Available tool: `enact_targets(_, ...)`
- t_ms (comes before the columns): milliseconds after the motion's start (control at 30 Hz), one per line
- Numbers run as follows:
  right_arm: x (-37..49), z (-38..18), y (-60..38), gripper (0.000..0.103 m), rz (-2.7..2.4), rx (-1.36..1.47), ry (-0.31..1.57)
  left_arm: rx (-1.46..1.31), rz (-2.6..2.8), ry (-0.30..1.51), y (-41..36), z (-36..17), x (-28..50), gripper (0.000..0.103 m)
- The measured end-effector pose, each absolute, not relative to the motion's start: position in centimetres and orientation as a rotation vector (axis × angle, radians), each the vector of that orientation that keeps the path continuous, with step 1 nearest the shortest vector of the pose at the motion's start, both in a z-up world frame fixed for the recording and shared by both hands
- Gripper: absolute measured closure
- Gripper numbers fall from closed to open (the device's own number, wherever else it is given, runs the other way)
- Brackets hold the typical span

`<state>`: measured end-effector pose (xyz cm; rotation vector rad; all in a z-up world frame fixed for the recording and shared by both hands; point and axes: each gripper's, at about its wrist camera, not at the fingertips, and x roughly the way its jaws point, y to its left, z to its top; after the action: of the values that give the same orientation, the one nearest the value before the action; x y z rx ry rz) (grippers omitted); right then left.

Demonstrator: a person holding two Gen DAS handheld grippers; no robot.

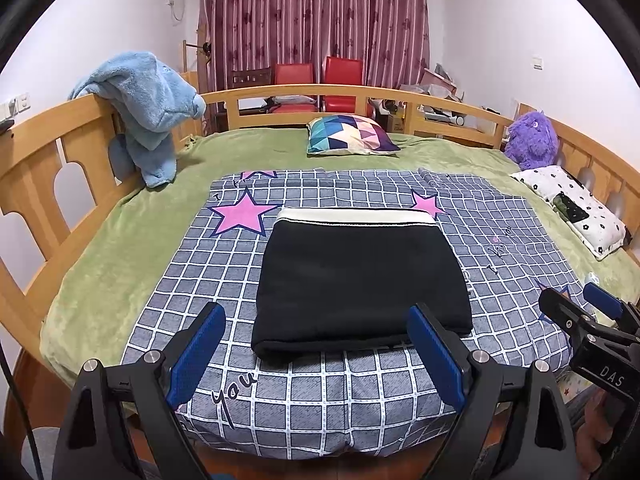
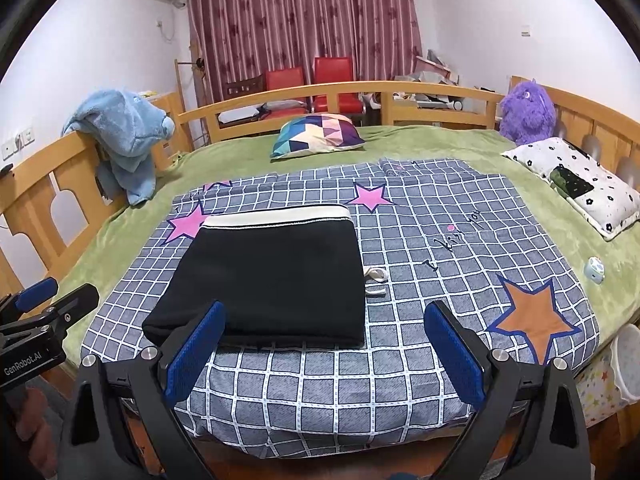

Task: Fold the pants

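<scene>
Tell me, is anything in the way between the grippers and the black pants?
Nothing visible. The pants lie folded on the checked quilt, with only bare quilt between them and the left gripper and right gripper. Both sets of jaws are open and empty.

Your left gripper (image 1: 316,350) is level and low, jaws spread wide, blue pads (image 1: 196,354) facing each other, gripping nothing. Your right gripper (image 2: 326,354) sits just beside it, equally wide apart and empty, both pointing forward.

Black pants (image 1: 360,276), folded flat, bed-centre
</scene>
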<state>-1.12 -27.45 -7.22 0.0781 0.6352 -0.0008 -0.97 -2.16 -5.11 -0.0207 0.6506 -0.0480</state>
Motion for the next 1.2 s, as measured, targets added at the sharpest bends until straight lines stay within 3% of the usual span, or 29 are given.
enact_targets(1200,-0.5,-8.0,-26.4,0.005,0.031,0.067,0.616,-0.111,-0.012,0.58,-0.3,-6.2,-0.2,0.011)
